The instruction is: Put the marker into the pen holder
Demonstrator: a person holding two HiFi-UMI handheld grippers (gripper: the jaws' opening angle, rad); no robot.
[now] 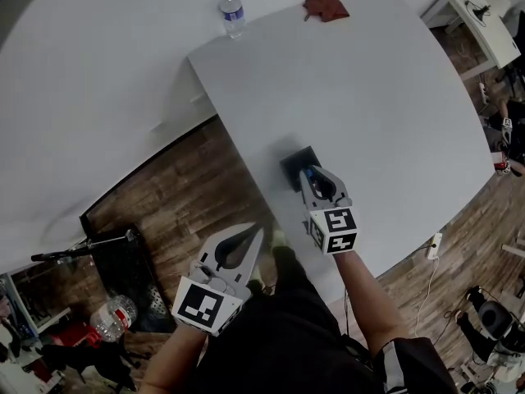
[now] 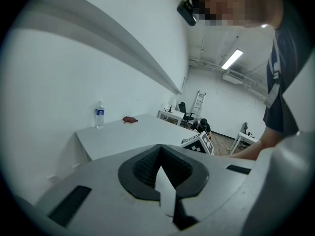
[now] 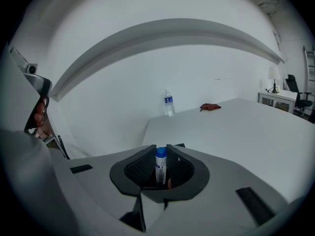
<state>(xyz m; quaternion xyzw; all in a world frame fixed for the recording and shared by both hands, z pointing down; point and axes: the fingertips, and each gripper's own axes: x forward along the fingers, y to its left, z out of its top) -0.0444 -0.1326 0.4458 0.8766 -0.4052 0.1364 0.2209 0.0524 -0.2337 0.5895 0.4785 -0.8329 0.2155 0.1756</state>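
Note:
A white marker with a blue cap [image 3: 161, 164] stands upright between the pads of my right gripper [image 3: 161, 150], which is shut on it. In the head view the right gripper [image 1: 312, 176] holds the marker [image 1: 308, 175] just over the black pen holder [image 1: 295, 162], which stands near the white table's [image 1: 369, 97] left edge; how far the marker reaches into it is hidden. My left gripper [image 1: 257, 231] hangs off the table over the wooden floor, jaws shut on nothing. In its own view the left gripper [image 2: 161, 150] has its tips together.
A water bottle [image 1: 233, 15] and a red cloth [image 1: 326, 7] sit at the table's far edge. On the floor at lower left lie a plastic bottle [image 1: 111, 318] and dark gear. Another white desk [image 1: 484, 23] stands at the upper right.

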